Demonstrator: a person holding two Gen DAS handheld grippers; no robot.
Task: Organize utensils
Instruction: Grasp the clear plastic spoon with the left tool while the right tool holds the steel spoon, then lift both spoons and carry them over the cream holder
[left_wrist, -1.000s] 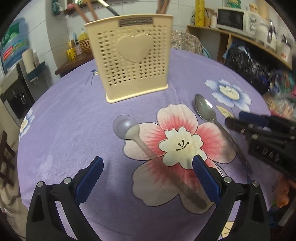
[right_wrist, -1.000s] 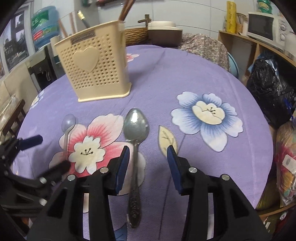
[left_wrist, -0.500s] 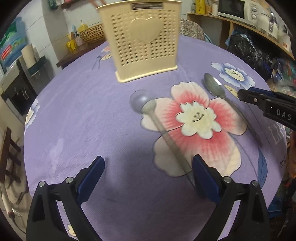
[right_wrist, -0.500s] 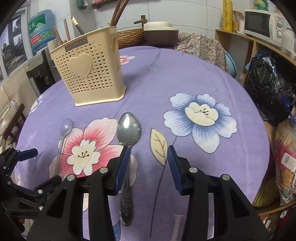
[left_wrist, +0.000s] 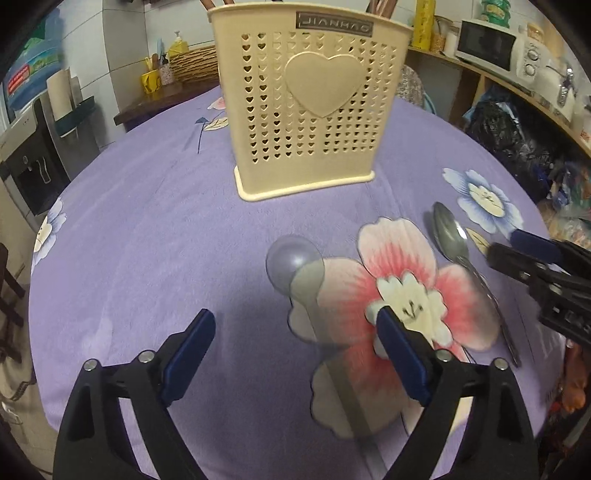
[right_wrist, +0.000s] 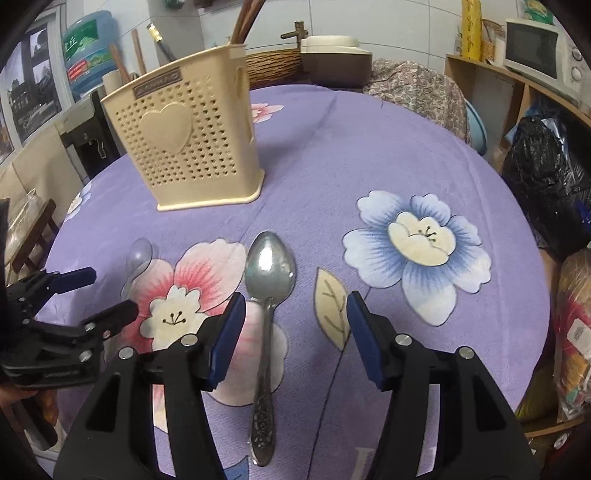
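Two spoons lie flat on the purple flowered cloth of the counter (right_wrist: 369, 147), both with bowls pointing toward the cream utensil holder (right_wrist: 192, 147) that stands upright further back. That layout suits a pick from above, one spoon for each hand.

The right tool (right_wrist: 295, 332) hangs over the metal spoon (right_wrist: 267, 295), its blue pads straddling the neck just below the bowl; its jaws are opening and the pads stand clear of the metal, so nothing is held. The left tool (left_wrist: 291, 354) is set over the clear plastic spoon (left_wrist: 306, 280), whose handle runs between its pads; its jaws are closing from wide but press on nothing yet.

The metal spoon is dull silver with a broad oval bowl and an embossed, patterned handle end. The plastic spoon is see-through and greyish, with a round bowl and a flat straight handle, so the flower print shows through it. The holder is perforated with small hearts, carries one large raised heart, and already has dark wooden sticks poking out of its top.
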